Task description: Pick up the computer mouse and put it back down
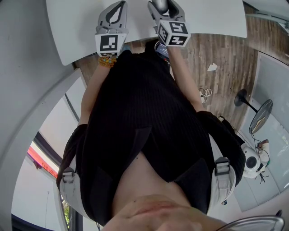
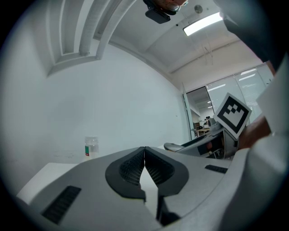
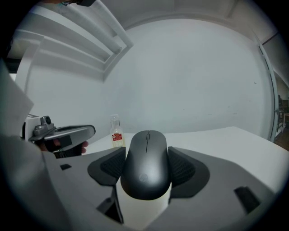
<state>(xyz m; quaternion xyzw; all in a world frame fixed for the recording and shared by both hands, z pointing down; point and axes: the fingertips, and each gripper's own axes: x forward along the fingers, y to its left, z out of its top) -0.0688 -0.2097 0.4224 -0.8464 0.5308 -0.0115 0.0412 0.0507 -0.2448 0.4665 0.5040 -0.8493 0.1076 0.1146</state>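
Observation:
A dark grey computer mouse (image 3: 146,164) sits between the two black pads of my right gripper (image 3: 146,158), which is shut on its sides. White table (image 3: 216,137) shows under it; whether the mouse is lifted I cannot tell. In the head view the right gripper (image 1: 160,5) reaches over the white table (image 1: 203,18) at the top edge. My left gripper (image 2: 144,155) is shut with its pads touching and nothing between them. In the head view the left gripper (image 1: 119,5) is beside the right one.
A small clear bottle (image 3: 116,132) with a red label stands far back on the table by the white wall; the same bottle (image 2: 91,147) shows in the left gripper view. Wood floor (image 1: 216,49) lies beyond the table edge, and a person's black-clad torso (image 1: 144,126) fills the middle.

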